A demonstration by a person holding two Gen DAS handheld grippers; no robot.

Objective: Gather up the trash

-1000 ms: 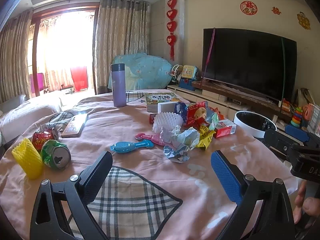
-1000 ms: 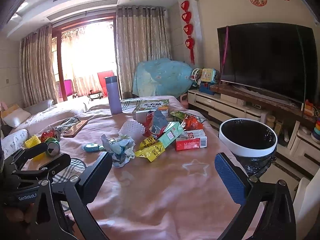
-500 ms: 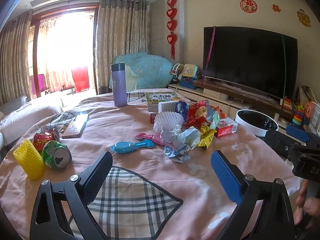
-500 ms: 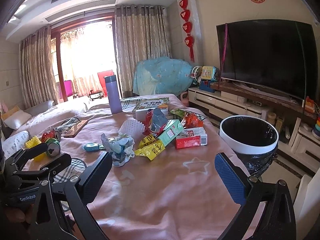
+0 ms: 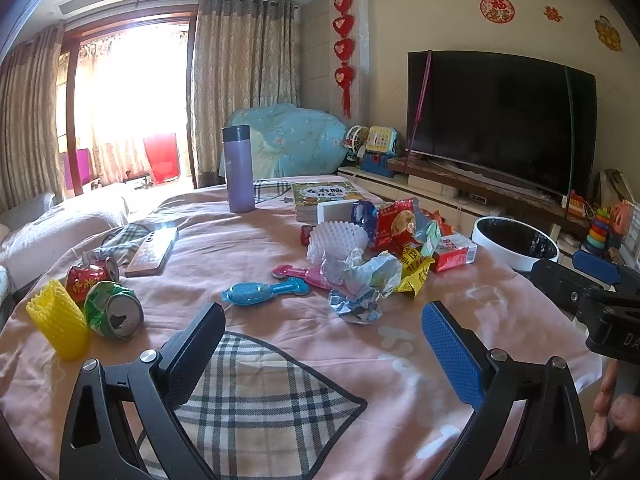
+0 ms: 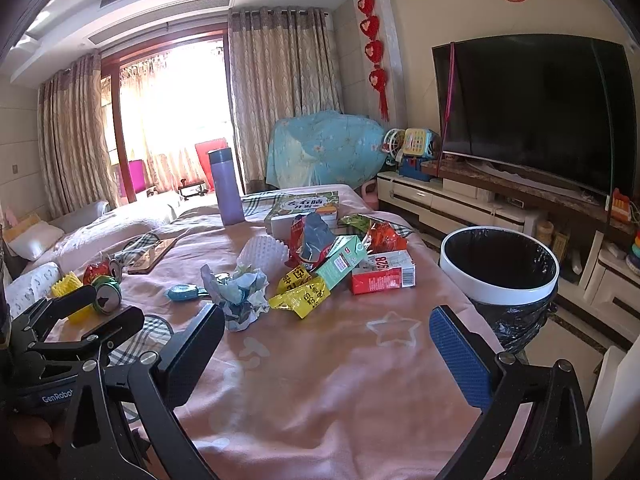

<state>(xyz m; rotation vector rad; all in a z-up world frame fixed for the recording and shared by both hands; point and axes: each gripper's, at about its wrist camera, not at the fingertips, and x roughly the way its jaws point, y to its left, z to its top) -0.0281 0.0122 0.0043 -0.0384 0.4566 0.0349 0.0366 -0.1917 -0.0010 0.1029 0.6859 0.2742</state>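
Trash lies on a pink-clothed table (image 5: 248, 248): crumpled paper (image 5: 362, 280) (image 6: 240, 294), a yellow wrapper (image 6: 300, 294), a red carton (image 6: 382, 272), a green carton (image 6: 340, 258), red snack bags (image 5: 394, 224), white foam netting (image 5: 336, 240), a crushed green can (image 5: 114, 310), a red can (image 5: 86, 278) and yellow netting (image 5: 58, 326). A white bin with a black liner (image 6: 500, 268) stands right of the table. My left gripper (image 5: 324, 336) is open and empty above the near table edge. My right gripper (image 6: 328, 334) is open and empty, short of the pile.
A purple flask (image 5: 238, 170), a book (image 5: 324, 194), a phone (image 5: 154, 250), and blue (image 5: 260, 292) and pink (image 5: 300, 274) scoops lie on the table. A TV (image 6: 536, 112) on a low cabinet stands at right. Sofa cushions (image 6: 36, 238) are at left.
Both views have shifted only slightly; the right gripper has risen a little and edged toward the bin. Both grippers stay open and nothing on the table has moved.
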